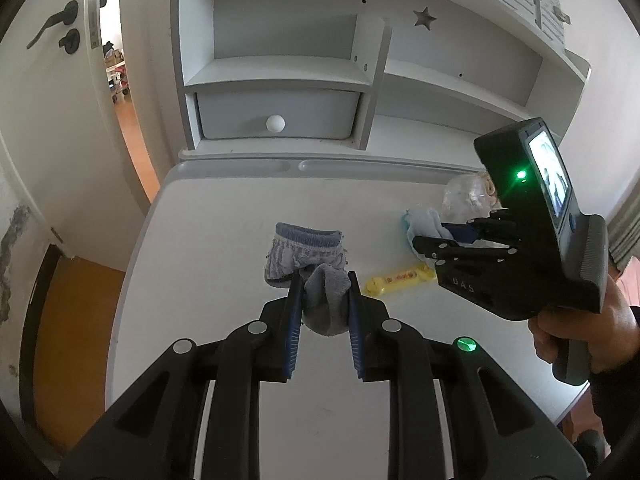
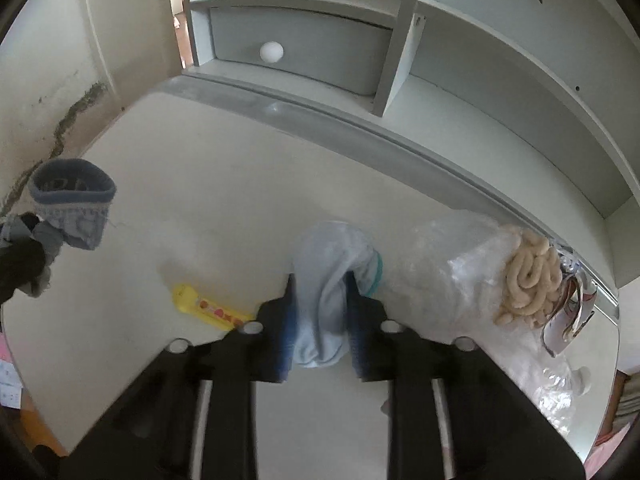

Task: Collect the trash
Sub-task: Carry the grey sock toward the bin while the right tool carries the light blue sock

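**Inspector A:** Left wrist view is showing the left gripper [image 1: 325,280] with its blue-padded fingers [image 1: 295,312] clamped on a grey knitted sock with a blue ribbed cuff [image 1: 308,256]. The toe is bunching between the pads; the cuff end is lying forward of the fingertips, away from the camera.

**Inspector B:** Confirmed. The right gripper [image 2: 320,280] is likewise closing on a pale blue soft sock with a teal band [image 2: 324,280]. That sock is running along the line of the fingers, its far end drooping toward the desk.

**Inspector A:** And the actual trash?

**Inspector B:** A flat yellow plastic snack wrapper [image 1: 400,280] is lying on the white desktop [image 1: 208,240], between the two grippers, its long axis roughly crosswise to both sets of fingers. In my judgement it sits slightly nearer the left gripper. A crumpled clear plastic bag holding pale curled snacks [image 2: 480,272] is resting just beside the right gripper, on its right.

**Inspector A:** Surroundings?

**Inspector B:** A white shelf unit [image 1: 280,72] with a grey drawer and round white knob [image 1: 275,123] is standing behind the desk; a white door with a black handle [image 1: 56,20] is hanging ajar at left.
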The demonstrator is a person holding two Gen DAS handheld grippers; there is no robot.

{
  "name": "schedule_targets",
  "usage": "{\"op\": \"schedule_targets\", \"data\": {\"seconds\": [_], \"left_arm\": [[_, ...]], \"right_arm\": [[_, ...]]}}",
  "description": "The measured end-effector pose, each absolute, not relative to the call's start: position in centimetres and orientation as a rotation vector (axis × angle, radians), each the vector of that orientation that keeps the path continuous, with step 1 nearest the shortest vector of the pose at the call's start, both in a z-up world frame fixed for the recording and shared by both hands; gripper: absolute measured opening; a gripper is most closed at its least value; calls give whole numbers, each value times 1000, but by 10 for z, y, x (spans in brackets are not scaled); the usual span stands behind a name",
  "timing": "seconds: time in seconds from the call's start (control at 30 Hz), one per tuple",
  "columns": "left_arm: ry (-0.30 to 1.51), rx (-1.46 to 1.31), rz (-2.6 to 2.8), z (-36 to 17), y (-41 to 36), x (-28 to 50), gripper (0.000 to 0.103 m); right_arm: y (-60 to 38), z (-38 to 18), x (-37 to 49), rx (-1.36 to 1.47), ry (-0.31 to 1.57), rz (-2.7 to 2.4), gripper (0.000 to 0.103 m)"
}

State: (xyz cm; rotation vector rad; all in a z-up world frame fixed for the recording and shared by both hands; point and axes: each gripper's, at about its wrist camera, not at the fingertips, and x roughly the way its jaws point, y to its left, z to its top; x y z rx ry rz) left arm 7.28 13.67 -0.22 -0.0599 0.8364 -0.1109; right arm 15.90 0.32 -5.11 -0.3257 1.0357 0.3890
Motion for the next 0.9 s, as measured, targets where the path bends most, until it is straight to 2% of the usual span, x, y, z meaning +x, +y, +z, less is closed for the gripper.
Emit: {"op": "schedule_targets", "data": {"seconds": [0.3, 0.47, 0.67, 0.9], "left_arm": [[796, -55, -143, 15, 117, 65, 20], [779, -32, -237, 27, 71, 63, 20], [751, 32, -470, 39, -37, 54, 20], [729, 124, -848, 38, -208, 4, 20]], "right_arm": [[-40, 17, 120, -25, 904, 587, 20], [-117, 41, 87, 55, 843, 497, 20], [-257, 51, 31, 162, 787, 239, 20], [-421, 33, -77, 309, 761, -106, 20]]}}
